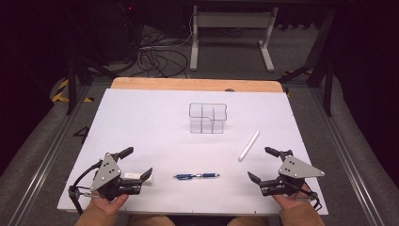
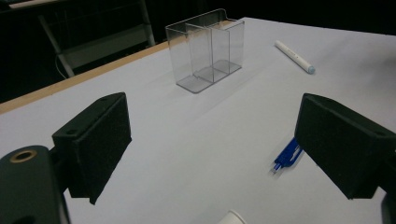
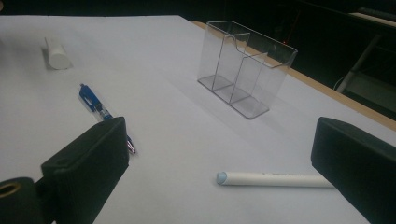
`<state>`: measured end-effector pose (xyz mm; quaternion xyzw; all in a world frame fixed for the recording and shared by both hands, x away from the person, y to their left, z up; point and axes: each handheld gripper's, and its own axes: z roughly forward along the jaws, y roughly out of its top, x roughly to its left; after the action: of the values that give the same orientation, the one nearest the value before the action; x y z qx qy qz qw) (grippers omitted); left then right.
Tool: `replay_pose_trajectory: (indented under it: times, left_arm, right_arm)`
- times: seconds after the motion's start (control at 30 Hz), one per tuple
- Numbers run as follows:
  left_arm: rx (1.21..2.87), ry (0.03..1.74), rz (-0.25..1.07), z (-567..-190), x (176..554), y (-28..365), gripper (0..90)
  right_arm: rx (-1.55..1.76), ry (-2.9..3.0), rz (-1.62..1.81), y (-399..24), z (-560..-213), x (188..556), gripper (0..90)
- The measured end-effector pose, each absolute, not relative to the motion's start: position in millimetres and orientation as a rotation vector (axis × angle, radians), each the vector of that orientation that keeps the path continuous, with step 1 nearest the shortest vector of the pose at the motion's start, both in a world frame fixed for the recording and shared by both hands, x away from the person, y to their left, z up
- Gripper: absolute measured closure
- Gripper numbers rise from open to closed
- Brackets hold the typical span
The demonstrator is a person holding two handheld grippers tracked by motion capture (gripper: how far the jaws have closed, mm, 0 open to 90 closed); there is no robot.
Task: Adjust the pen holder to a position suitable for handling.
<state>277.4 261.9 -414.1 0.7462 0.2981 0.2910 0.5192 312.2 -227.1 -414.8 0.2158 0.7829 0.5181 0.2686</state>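
Both grippers, left and right, are sitting spread and empty.
Blue pen is looking light, stiff, slippery; I'm guessing pinch mid-barrel.

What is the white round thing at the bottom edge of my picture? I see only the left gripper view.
Observer: A short white cylinder. The right gripper view shows it lying flat on the white table.
Operator: Is the blue pen complete? A jaw hides most of it.
Observer: Yes. The high view shows the whole blue pen, with a silvery front half, lying crosswise on the table.
Operator: Is the right gripper holding something?
Observer: No. The right gripper is open and empty, beside the long white marker.
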Motion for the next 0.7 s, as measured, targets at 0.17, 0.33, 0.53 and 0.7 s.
replay_pose_trajectory:
  times: [0.17,0.33,0.53,0.7]
  left_arm:
    - [1.794,0.713,0.696,-414.0,277.0,261.5,11.6]
    - [1.793,0.712,0.694,-413.9,276.8,261.6,11.6]
    - [1.796,0.710,0.702,-413.9,277.0,261.4,11.6]
    - [1.795,0.711,0.702,-413.6,276.8,261.8,11.6]
  right_arm:
    - [0.579,2.111,1.396,-227.5,-414.7,312.2,4.6]
    - [0.575,2.114,1.395,-226.8,-414.7,312.5,4.6]
    - [0.566,2.122,1.423,-226.6,-414.2,313.8,5.1]
    - [0.556,2.135,1.435,-224.3,-410.4,317.2,5.5]
